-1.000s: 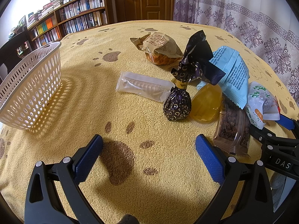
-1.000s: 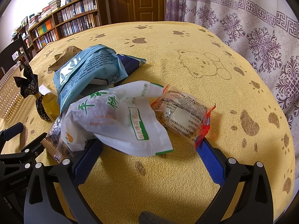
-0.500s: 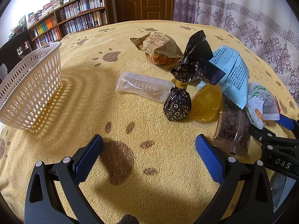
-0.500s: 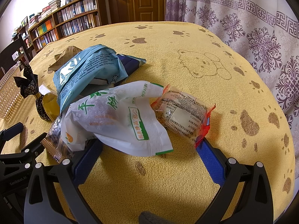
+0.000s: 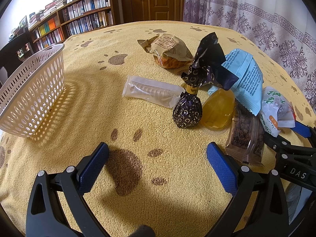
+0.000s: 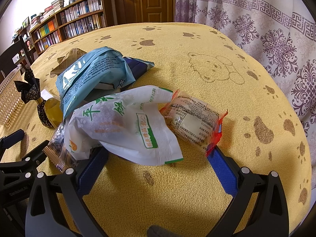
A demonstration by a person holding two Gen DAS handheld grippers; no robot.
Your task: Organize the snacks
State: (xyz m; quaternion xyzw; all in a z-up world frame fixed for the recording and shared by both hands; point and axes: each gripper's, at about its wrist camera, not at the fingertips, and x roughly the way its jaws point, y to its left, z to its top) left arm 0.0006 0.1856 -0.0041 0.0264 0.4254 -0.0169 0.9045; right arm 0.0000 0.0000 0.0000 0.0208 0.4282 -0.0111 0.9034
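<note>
Snacks lie on a yellow paw-print cloth. In the left wrist view a white perforated basket (image 5: 33, 94) stands at the left, with a clear tube pack (image 5: 150, 91), a dark foil-wrapped sweet (image 5: 187, 109), a yellow jelly cup (image 5: 218, 109), a brown paper-wrapped bun (image 5: 169, 50), a light blue bag (image 5: 246, 79) and a brown bar pack (image 5: 245, 138) to the right. My left gripper (image 5: 158, 160) is open over bare cloth. My right gripper (image 6: 158, 162) is open, with a white green-printed bag (image 6: 126, 124) and a clear red-edged pack (image 6: 193, 122) lying just ahead of its fingers.
The table's far and right edges drop off toward a patterned curtain (image 6: 276, 39). A bookshelf (image 5: 79, 21) and a wooden door (image 5: 156, 0) stand behind. The right gripper's frame (image 5: 292, 158) lies at the right of the left wrist view.
</note>
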